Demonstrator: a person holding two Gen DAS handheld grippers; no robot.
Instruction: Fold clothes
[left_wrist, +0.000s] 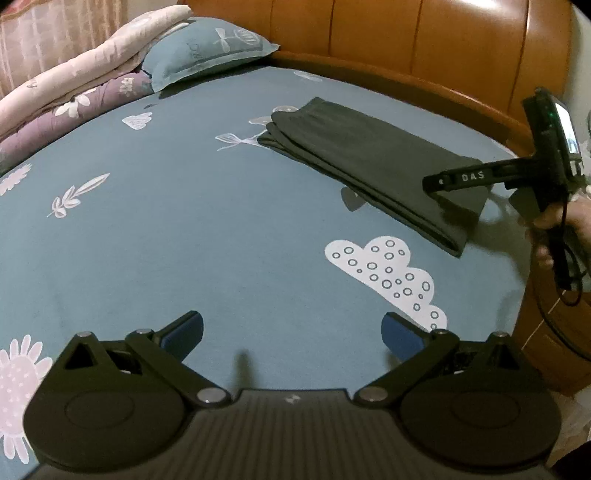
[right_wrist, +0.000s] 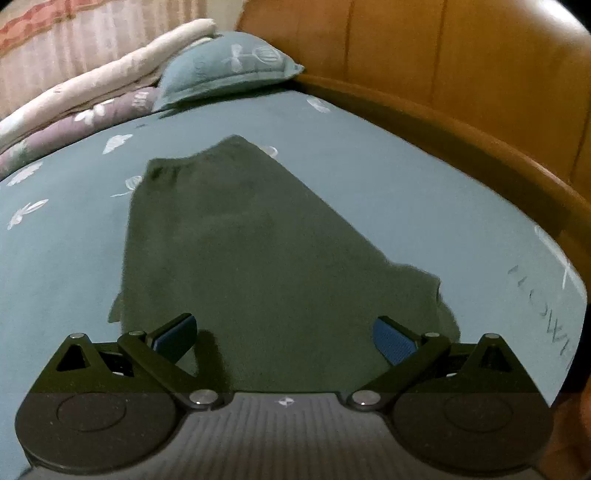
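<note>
A dark green garment (left_wrist: 373, 162) lies folded into a long strip on the teal bed sheet (left_wrist: 184, 229), right of centre in the left wrist view. My left gripper (left_wrist: 291, 332) is open over bare sheet, well short of the garment, with nothing between its blue pads. The right gripper (left_wrist: 436, 182), held by a hand (left_wrist: 550, 221), hovers over the near end of the garment. In the right wrist view the same garment (right_wrist: 251, 251) fills the middle. My right gripper (right_wrist: 284, 334) is open just above its near end, holding nothing.
A wooden headboard (left_wrist: 388, 40) and curved bed rail (right_wrist: 480, 151) run along the far and right sides. A teal pillow (left_wrist: 207, 48) and folded quilts (left_wrist: 81, 85) are stacked at the far left. A white cloud print (left_wrist: 388, 273) marks the sheet near my left gripper.
</note>
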